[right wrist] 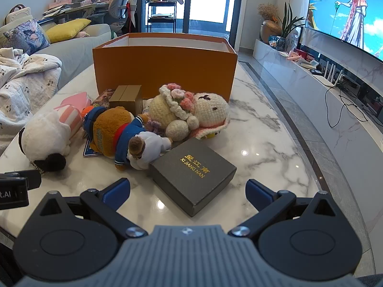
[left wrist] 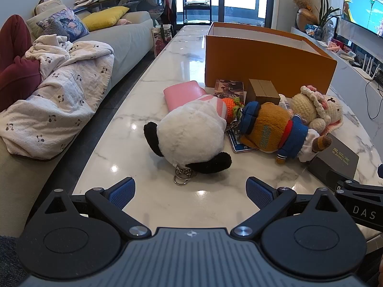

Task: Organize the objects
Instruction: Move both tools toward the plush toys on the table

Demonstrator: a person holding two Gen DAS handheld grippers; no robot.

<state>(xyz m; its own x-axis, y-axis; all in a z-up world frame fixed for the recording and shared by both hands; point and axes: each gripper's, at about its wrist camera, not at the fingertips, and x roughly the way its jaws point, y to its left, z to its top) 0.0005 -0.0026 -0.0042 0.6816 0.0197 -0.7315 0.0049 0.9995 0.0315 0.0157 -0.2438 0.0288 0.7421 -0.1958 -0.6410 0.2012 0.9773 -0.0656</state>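
**Nothing boxed yet – both grippers empty, toys still on table**

Nearest: left gripper (left wrist: 190, 192) is spread wide w/ nothing between the blue pads, hanging just short of the panda plush (left wrist: 191, 135). Panda lies on its side on the marble table (left wrist: 134, 143), key ring at the near end, pointing toward the gripper. Right gripper (right wrist: 188, 195) is also wide & empty; the dark grey gift box (right wrist: 194, 175) w/ gold lettering sits flat on the table right in front of it, near corner reaching between the fingers but not touched.

Mid: brown bear plush in blue jacket (right wrist: 119, 136) lies on its side, touching the panda's end on one side & resting against the grey box on the other; a blue card is partly under it. Behind it, crochet sheep doll w/ flower crown (right wrist: 191, 114), also lying down. Pink pouch (left wrist: 183, 94) is partly under the panda; a small orange crochet piece (left wrist: 231, 102) is wedged btwn panda & bear. Small gold-brown box (right wrist: 126, 98) stands just in front of the big box, a picture card beside it.

Far: orange storage box (right wrist: 165, 71), lid off, stands upright behind the pile. Its inside looks bare from what shows of the white walls, but the floor of it is hidden, so can't confirm.

Progress, my read: at the start. All items appear outside the box; everything's left to move. Likely first picks: panda for the left, grey box for the right.
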